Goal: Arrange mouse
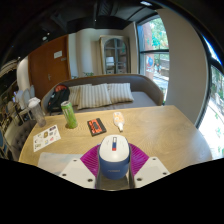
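A light wooden worktop fronts a sofa (striped cushions); far left, a green can; the tool pinches a white-and-blue computer mouse.

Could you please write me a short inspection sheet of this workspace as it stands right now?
Surface: wooden table, mostly bare ahead.
Job's things: white mouse between the pink pads.
Clutter: green cup, dark card, leaflet, small pale object.
Claw: claw with fingers closed against the mouse's sides.
Cables: nothing seen.
Surroundings: sofa with striped cushions, cabinet, window.
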